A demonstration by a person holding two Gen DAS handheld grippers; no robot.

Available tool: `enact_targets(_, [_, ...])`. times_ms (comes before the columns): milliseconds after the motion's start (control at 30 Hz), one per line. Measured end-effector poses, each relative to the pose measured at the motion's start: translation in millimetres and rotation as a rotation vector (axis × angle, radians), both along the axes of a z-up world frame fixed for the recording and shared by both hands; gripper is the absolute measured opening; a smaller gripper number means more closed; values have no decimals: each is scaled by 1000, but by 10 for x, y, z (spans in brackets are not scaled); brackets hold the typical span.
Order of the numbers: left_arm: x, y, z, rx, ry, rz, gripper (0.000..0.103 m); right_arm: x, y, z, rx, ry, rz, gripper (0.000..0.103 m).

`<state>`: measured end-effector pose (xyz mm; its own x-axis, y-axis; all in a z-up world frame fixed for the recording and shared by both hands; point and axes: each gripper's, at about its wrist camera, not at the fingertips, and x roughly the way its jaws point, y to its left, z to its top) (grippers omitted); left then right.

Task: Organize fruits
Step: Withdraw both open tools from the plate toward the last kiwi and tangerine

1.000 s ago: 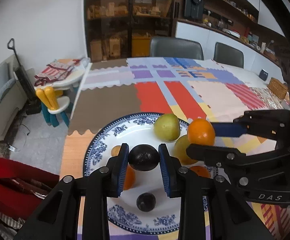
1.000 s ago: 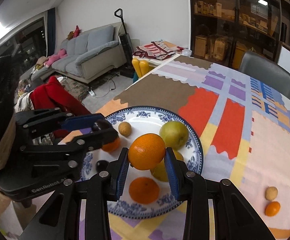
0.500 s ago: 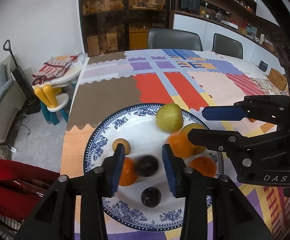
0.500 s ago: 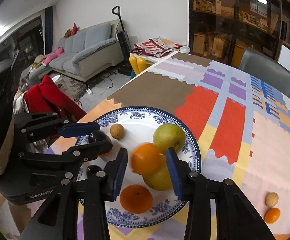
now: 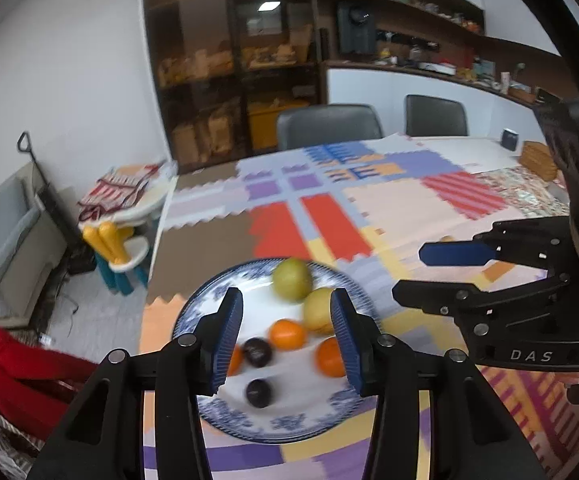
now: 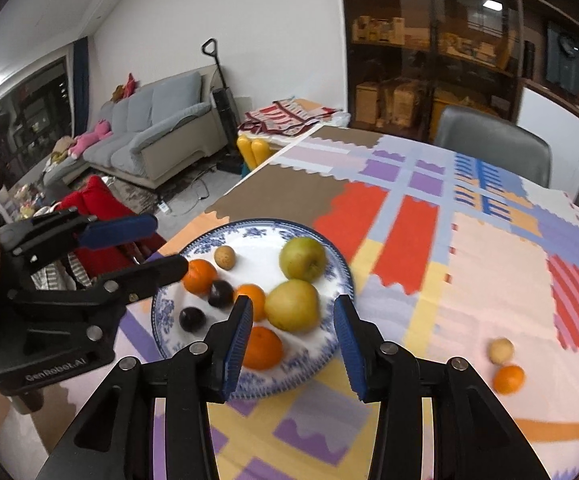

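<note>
Blurring the plate (image 5: 225, 420), both tools hang spread and empty; left tool (image 5: 286, 340) opening.

"DAS" is showing in white on the black body of the right gripper (image 5: 445, 272), seen from the left wrist. "GenRobot.AI" is showing on the left gripper (image 6: 145, 244) body, seen from the right wrist.

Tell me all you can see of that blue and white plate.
The plate is round, white in the middle with a blue patterned rim, and looks like glazed ceramic. It lies flat on the patchwork tablecloth near the table's edge. On it rest two green-yellow fruits, three oranges, two dark plums and a small brown fruit. Neither pair of jaws touches it.
</note>
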<state>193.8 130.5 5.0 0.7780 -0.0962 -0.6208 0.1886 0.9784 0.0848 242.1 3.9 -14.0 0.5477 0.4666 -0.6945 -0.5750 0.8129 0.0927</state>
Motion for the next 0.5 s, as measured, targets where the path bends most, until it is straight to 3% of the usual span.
enact_targets(500, [92,-1001,191,30,-95,-289,47,-346,-1096,239,-57,-93,-246,43])
